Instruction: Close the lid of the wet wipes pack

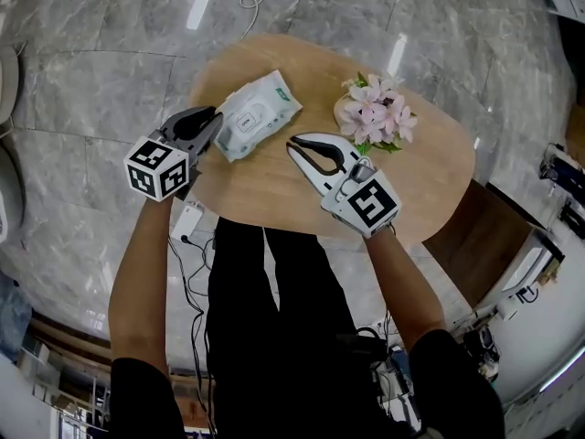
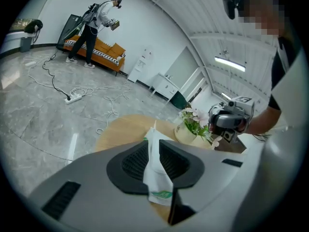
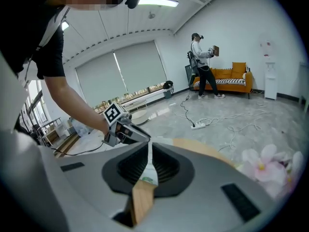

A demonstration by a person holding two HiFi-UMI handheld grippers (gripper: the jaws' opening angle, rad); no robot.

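Note:
The white wet wipes pack (image 1: 259,112) with green print lies slanted on the round wooden table (image 1: 274,190), at its far left part. Its white lid patch looks flat against the top. My left gripper (image 1: 217,117) is shut, and its tips sit right at the pack's left corner; I cannot tell whether they touch it. The left gripper view shows the pack (image 2: 157,178) through the narrow slit of the left gripper (image 2: 155,144). My right gripper (image 1: 292,144) is shut over bare wood, a little right of the pack and apart from it. Through the right gripper (image 3: 148,149) the pack (image 3: 146,177) shows ahead.
A pot of pink flowers (image 1: 377,112) stands on the table to the right of the pack, just beyond my right gripper. A power strip and cables (image 1: 187,219) lie on the marble floor under the table's near-left edge. Far off, a person (image 3: 200,66) stands by an orange sofa (image 3: 236,79).

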